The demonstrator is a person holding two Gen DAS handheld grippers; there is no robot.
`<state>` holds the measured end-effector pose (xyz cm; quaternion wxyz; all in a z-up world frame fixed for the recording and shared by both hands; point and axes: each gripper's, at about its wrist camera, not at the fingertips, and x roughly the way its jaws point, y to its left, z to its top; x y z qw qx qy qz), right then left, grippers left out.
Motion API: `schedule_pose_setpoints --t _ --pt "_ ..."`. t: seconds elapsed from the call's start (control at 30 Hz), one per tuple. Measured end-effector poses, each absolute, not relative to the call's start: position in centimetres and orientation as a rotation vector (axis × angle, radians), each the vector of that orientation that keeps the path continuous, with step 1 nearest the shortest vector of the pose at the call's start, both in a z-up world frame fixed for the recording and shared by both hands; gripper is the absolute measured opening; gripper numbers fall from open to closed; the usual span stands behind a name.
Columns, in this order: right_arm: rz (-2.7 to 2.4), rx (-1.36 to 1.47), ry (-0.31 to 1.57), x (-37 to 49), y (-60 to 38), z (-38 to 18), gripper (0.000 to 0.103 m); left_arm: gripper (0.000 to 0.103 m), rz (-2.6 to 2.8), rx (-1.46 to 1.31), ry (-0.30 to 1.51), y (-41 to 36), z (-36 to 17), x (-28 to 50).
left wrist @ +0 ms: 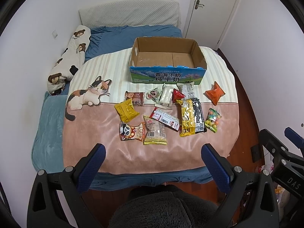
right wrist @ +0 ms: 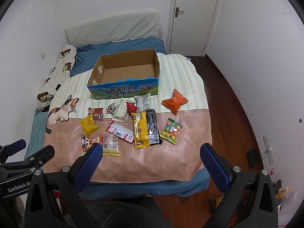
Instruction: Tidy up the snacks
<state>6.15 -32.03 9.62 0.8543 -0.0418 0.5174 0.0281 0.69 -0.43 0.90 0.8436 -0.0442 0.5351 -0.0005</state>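
Note:
Several snack packets lie scattered on a blanket [left wrist: 91, 136] over a bed: an orange packet [left wrist: 214, 93] [right wrist: 174, 101], a bag of coloured candy balls [left wrist: 213, 120] [right wrist: 171, 131], a yellow-and-black packet [left wrist: 191, 116] [right wrist: 146, 128], a yellow packet [left wrist: 126, 110] [right wrist: 88, 124], a panda packet [left wrist: 131, 132] [right wrist: 87, 142]. Behind them stands an empty open cardboard box [left wrist: 168, 76] [right wrist: 125, 91]. My left gripper [left wrist: 153, 152] and right gripper [right wrist: 152, 152] hover open above the bed's near edge, both holding nothing.
A bear-print pillow [left wrist: 70, 57] lies along the left wall. A white door [right wrist: 193, 15] is at the back right. Dark wooden floor [right wrist: 228, 104] runs along the bed's right side. A person's dark fuzzy clothing [left wrist: 161, 207] fills the bottom.

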Motion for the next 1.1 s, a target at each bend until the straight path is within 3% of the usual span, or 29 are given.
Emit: schedule_pose_setpoints --t 0.5,1.1 --pt "0.067 -0.044 1.114 8.2 -31.9 6.4 0.103 0.103 0.066 -0.128 1.124 1.8 -1.9 2.9" --pt "0.057 0.003 1.41 24.7 -30.3 -19.8 0.103 0.103 0.216 -0.315 1.448 5.7 -21.1 12.6"
